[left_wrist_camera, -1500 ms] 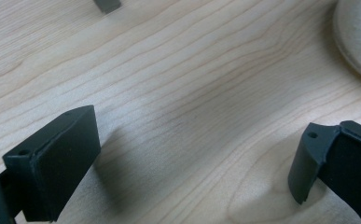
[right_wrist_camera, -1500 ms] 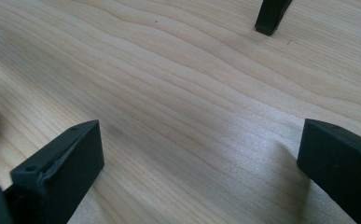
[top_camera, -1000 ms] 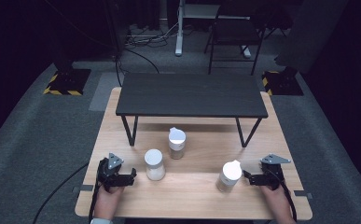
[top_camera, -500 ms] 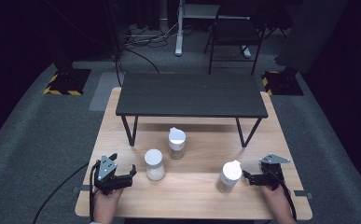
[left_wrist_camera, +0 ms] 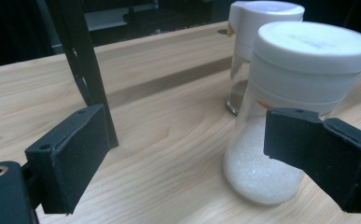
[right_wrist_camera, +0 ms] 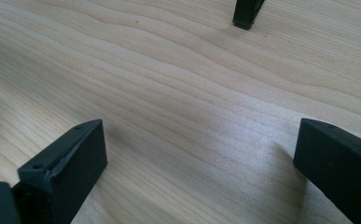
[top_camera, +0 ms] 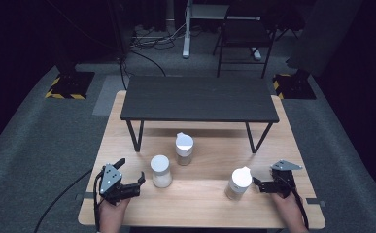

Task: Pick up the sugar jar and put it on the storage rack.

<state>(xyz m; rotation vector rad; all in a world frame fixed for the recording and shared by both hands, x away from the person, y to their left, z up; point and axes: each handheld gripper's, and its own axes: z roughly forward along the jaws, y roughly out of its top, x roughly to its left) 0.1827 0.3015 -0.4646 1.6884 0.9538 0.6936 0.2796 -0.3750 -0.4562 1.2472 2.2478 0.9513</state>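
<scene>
Approach stage of a grasp, all positions given relative to the black riser (top_camera: 200, 99) standing on the wooden table (top_camera: 200, 204). We held the left gripper (top_camera: 133, 180) in front of the riser's left leg, its jaws apart and empty, pointed at the sugar jar (top_camera: 161, 171), which stood just in front of that leg and a little toward the middle. In the left gripper view the sugar jar (left_wrist_camera: 290, 116) sat off-centre, partly behind the right-hand jaw rather than between the two. A second white-lidded jar (top_camera: 184, 149) stood just behind the first, nearer the riser. We kept the right gripper (top_camera: 256, 183) in front of the riser's right leg, jaws apart over bare wood, beside a third jar (top_camera: 238, 183). We judged the next move to be a sideways correction, then an advance until both pads flanked the glass below the lid.
</scene>
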